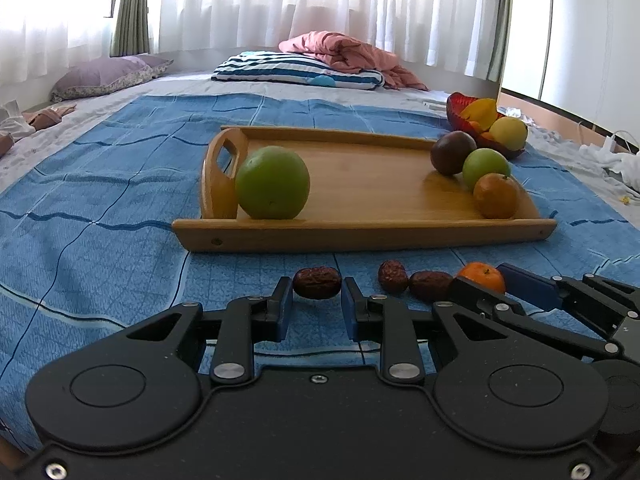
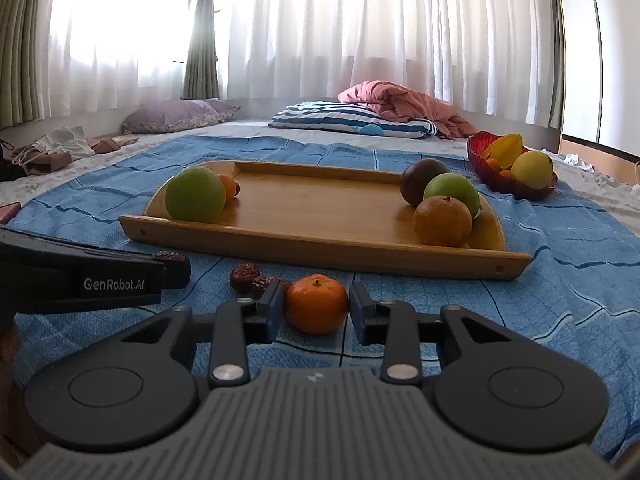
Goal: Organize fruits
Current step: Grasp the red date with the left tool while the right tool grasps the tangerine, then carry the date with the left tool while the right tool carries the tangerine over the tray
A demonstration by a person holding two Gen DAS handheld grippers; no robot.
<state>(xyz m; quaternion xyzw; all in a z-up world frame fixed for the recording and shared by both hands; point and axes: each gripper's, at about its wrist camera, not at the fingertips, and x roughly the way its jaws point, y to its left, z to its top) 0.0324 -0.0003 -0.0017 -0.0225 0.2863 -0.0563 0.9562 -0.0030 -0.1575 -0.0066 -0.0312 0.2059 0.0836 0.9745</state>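
Note:
A wooden tray [image 1: 360, 196] lies on the blue bedspread, also in the right wrist view [image 2: 320, 216]. It holds a green apple [image 1: 273, 183] at the left, and a dark plum [image 1: 452, 152], a green fruit [image 1: 485, 166] and an orange [image 1: 496, 196] at the right. My left gripper [image 1: 316, 296] is open, its jaws either side of a red date [image 1: 317, 282] on the bedspread. My right gripper [image 2: 316, 308] is open, its jaws either side of a tangerine [image 2: 316, 303]. Two more dates [image 1: 412, 280] lie between them.
A red bowl [image 2: 480, 156] with yellow and orange fruit stands at the tray's far right. A striped pillow [image 1: 296, 70], a pink quilt [image 1: 352, 54] and a purple pillow [image 1: 104, 76] lie at the back. Clothes lie at the left edge [image 2: 60, 148].

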